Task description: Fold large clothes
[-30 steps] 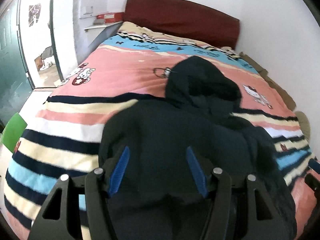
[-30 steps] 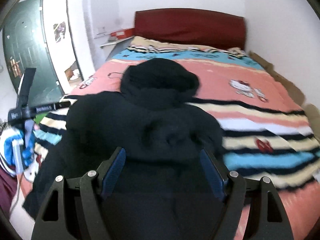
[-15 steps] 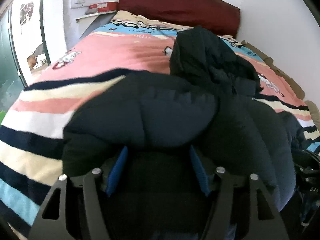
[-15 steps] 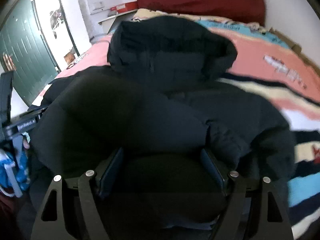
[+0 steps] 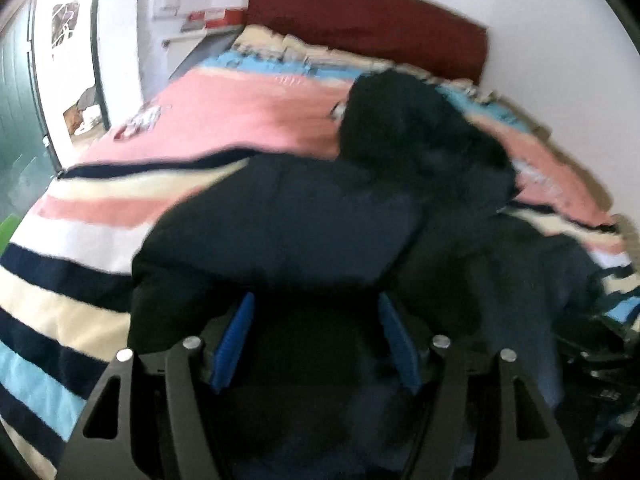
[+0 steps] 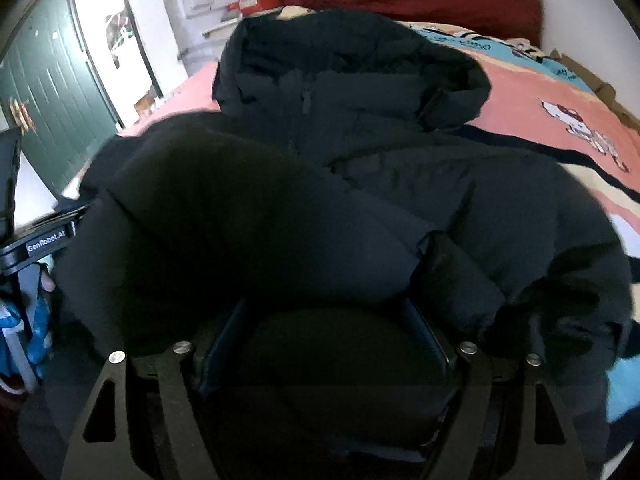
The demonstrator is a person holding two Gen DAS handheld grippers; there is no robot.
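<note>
A large dark navy hooded puffer jacket (image 5: 320, 220) lies on the striped bed, hood (image 5: 404, 128) toward the headboard. Its lower part is folded up over its body. My left gripper (image 5: 316, 340) has its blue fingers (image 5: 236, 336) spread, with jacket fabric bulging between and over them. In the right wrist view the jacket (image 6: 360, 168) fills the frame, hood (image 6: 344, 64) at the top. My right gripper (image 6: 328, 344) also stands wide, its fingers (image 6: 428, 332) half buried under the folded fabric. Whether either one pinches cloth is hidden.
The bed (image 5: 224, 112) has a pink, cream, navy and blue striped cover and a dark red headboard (image 5: 360, 32). A green door (image 6: 52, 92) and doorway are at the left. The left gripper's body (image 6: 44, 236) shows at the right view's left edge.
The jacket's lower part has been lifted and folded up toward the hood. Both grippers moved forward and closer to the jacket, which now bulges over their fingers.
</note>
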